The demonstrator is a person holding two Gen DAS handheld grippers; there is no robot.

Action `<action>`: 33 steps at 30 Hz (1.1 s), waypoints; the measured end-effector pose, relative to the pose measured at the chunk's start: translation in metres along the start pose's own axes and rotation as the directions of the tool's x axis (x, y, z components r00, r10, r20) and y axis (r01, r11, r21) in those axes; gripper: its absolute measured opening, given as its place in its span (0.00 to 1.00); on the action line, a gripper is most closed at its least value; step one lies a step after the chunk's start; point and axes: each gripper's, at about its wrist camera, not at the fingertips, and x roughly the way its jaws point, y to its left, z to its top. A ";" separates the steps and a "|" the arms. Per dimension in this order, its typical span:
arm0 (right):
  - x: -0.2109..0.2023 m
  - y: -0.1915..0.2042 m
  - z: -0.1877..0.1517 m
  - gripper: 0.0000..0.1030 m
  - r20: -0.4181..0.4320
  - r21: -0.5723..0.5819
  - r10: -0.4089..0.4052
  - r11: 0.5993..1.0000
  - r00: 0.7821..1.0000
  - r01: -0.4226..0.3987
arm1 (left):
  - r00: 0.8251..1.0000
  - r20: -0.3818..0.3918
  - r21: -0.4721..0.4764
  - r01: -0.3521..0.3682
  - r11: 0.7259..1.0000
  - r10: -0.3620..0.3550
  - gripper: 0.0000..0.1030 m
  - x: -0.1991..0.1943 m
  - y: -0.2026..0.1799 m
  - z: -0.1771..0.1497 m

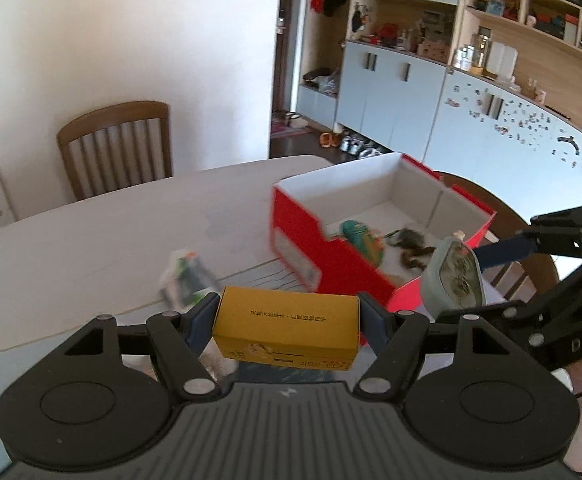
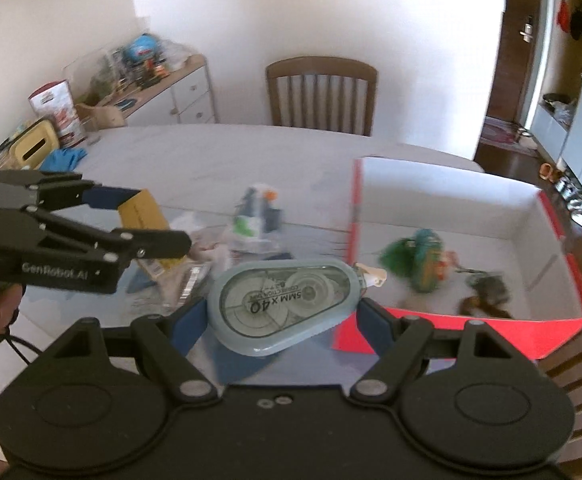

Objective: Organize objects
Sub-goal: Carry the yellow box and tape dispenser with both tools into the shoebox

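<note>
My left gripper [image 1: 287, 320] is shut on a small yellow carton [image 1: 287, 326], held above the table near the red box [image 1: 311, 248]. It also shows in the right wrist view [image 2: 131, 220] with the yellow carton [image 2: 143, 210]. My right gripper [image 2: 281, 312] is shut on a grey correction tape dispenser [image 2: 285, 306], just left of the red box [image 2: 471, 328]. That dispenser also shows in the left wrist view [image 1: 453, 276]. Inside the box lie a green toy [image 2: 423, 256] and a dark keychain [image 2: 485, 292].
A clear plastic packet [image 2: 257, 216] with small items lies on the pale table [image 2: 195, 160], with more wrappers [image 2: 195, 272] near it. Wooden chairs [image 2: 323, 92] stand at the far side. A yellow tissue box [image 2: 35, 146] and blue cloth [image 2: 65, 158] sit far left.
</note>
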 end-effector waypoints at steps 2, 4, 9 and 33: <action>-0.005 -0.017 -0.001 0.78 0.005 0.004 -0.009 1.000 1.000 0.009 | 1.000 0.002 0.011 0.011 1.000 -0.012 0.71 0.008 -0.015 0.007; -0.010 -0.035 -0.001 0.78 0.012 0.005 -0.022 1.000 1.000 0.022 | 1.000 0.003 0.027 0.018 0.999 -0.018 0.71 0.017 -0.028 0.013; -0.018 -0.082 0.000 0.78 0.019 0.014 -0.044 0.999 0.999 0.044 | 1.000 -0.007 0.055 0.028 0.998 -0.028 0.71 0.041 -0.063 0.024; 0.080 -0.199 0.032 0.78 -0.120 0.105 -0.089 0.989 0.989 0.102 | 0.974 -0.200 0.068 -0.093 0.993 0.105 0.71 0.183 -0.153 0.076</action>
